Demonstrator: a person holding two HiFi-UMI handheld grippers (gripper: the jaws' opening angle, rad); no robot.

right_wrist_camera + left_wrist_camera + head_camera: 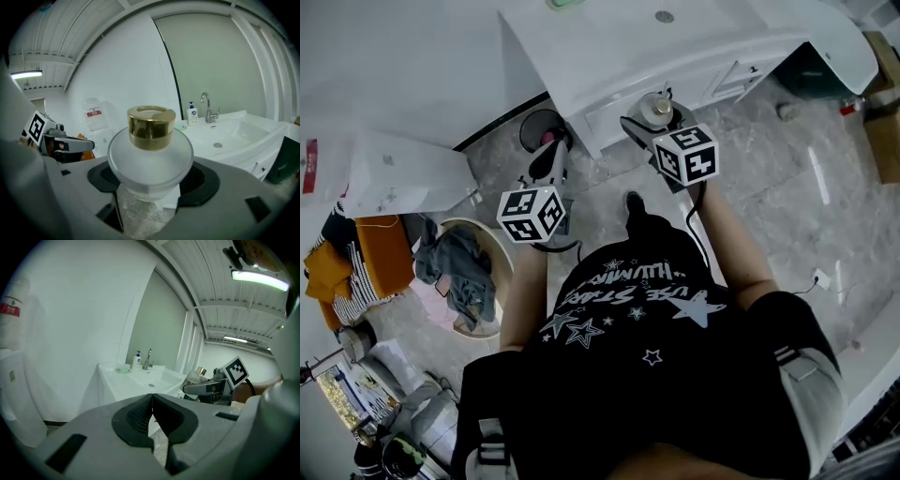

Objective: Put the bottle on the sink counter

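Note:
A frosted white bottle [150,157] with a gold cap [151,121] sits between the jaws of my right gripper [151,187], which is shut on it. In the head view the bottle [657,110] hangs just in front of the white sink counter [609,56], below its front edge. The left gripper view shows the bottle [194,377] to the right, short of the counter [119,380]. My left gripper [152,420] is shut with nothing in it, and in the head view this left gripper [551,169] is lower left of the bottle.
On the counter stand a tap [207,108], a soap dispenser [191,114] and a green soap dish [123,370], beside the basin [225,136]. A dark bin [542,127] stands left of the cabinet. A laundry basket with clothes [464,272] sits on the floor at left.

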